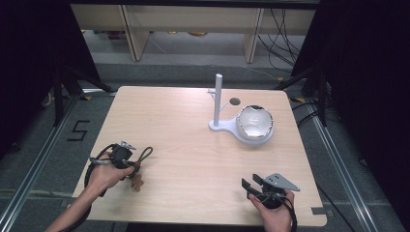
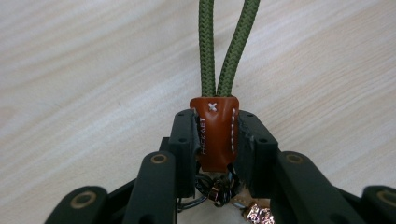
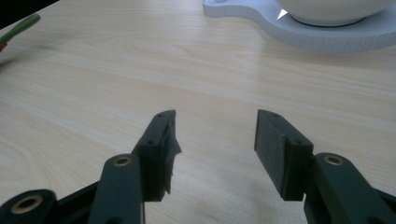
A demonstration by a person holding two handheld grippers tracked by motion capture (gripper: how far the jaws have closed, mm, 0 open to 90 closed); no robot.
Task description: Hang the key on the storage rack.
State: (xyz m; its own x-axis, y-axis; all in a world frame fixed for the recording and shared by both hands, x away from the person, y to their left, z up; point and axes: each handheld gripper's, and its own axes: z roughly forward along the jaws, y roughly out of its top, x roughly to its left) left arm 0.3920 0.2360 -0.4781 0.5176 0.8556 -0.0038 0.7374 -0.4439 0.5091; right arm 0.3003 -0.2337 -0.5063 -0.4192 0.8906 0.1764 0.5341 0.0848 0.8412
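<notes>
On the light wooden table (image 1: pixel 193 159) we count one keychain, one white stand (image 1: pixel 218 104) with a single upright post, one white bowl (image 1: pixel 255 123) seated on the stand's base, and two hand-held grippers. The left gripper (image 2: pixel 215 135) is clamped on the keychain's brown leather tab (image 2: pixel 215 133), its two jaws pressed against either side of the tab; we see two strands of olive-green cord (image 2: pixel 227 46) rising from the tab and running out of the top of the left gripper view, so the end of the loop is cut off there. In the high view the keychain (image 1: pixel 140 166) lies at the near left of the table, with the cord loop pointing toward the centre. Metal fittings (image 2: pixel 219 191) below the tab are partly hidden by the jaws and hard to make out. Embossed lettering runs along the tab, but we cannot read it with confidence. The right gripper (image 3: pixel 215 144) stands wide open over bare wood at the near right, holding nothing. The bowl and stand base are cut off at the top of the right gripper view.
</notes>
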